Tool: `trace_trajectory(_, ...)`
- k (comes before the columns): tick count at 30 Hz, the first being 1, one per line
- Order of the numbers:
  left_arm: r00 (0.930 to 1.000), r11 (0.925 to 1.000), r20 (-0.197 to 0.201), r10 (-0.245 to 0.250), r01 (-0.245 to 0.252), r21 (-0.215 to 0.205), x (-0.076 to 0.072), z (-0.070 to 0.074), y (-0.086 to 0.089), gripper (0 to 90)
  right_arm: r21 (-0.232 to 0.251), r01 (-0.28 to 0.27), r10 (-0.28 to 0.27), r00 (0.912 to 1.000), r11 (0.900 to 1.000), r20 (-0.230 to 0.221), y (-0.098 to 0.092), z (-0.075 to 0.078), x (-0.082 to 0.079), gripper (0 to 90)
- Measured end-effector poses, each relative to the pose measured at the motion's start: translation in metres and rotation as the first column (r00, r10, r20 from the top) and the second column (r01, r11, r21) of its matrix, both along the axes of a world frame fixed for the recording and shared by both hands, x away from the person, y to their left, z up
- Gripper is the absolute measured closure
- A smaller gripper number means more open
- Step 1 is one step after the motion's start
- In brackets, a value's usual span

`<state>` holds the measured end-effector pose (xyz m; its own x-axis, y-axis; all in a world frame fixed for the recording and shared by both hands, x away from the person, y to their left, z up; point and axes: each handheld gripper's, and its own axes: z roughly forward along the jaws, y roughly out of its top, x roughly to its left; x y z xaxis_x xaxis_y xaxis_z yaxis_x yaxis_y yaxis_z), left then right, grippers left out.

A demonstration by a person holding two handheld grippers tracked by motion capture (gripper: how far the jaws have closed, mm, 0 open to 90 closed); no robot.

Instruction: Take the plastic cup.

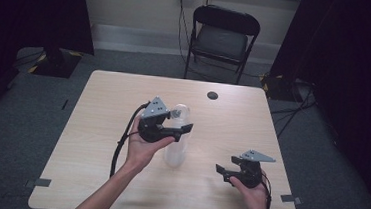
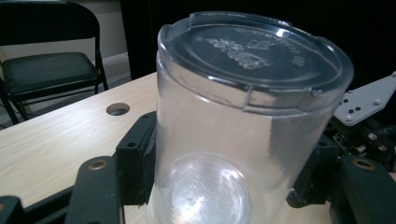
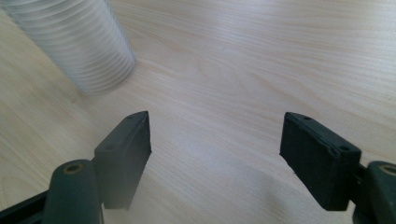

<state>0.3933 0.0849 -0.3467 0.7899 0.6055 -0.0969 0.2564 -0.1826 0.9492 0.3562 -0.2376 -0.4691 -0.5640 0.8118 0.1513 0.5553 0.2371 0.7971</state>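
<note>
A tall clear plastic cup (image 1: 176, 146) with a flat clear lid (image 2: 254, 53) stands upright near the table's middle. In the right gripper view its lower part (image 3: 79, 46) looks ribbed, like several nested cups. My left gripper (image 1: 181, 121) comes in from the left, and its black pads (image 2: 137, 156) press on both sides of the upper part of the cup (image 2: 219, 135). My right gripper (image 1: 224, 167) hovers low over the table, to the right of the cup and nearer the front. It stands open (image 3: 215, 149) with only bare wood between the jaws.
The light wooden table (image 1: 101, 128) has a round cable hole (image 1: 213, 95) at the back. A black folding chair (image 1: 222, 39) stands behind it. Tape marks sit at the front corners (image 1: 289, 198). Dark curtains hang on both sides.
</note>
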Motion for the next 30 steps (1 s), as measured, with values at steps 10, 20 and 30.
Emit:
trace_trajectory(10, 0.9999, 0.9984, 0.014, -0.005, 0.005, -0.056, 0.0, 0.011, 0.003, 37.0, 0.0, -0.002, 0.002, 1.0, 1.0, -0.001, 0.0, 0.0, 0.0, 24.5)
trace_trajectory(20, 0.9995, 0.9922, 0.031, 0.007, -0.003, -0.125, -0.003, 0.022, 0.013, 37.2, 0.001, -0.001, 0.001, 1.0, 1.0, -0.001, 0.0, 0.0, 0.0, 24.4)
trace_trajectory(30, 0.9995, 0.9882, 0.029, 0.015, -0.01, -0.153, -0.008, 0.027, 0.025, 37.1, -0.004, -0.002, 0.002, 1.0, 1.0, 0.002, 0.0, 0.001, -0.001, 24.4)
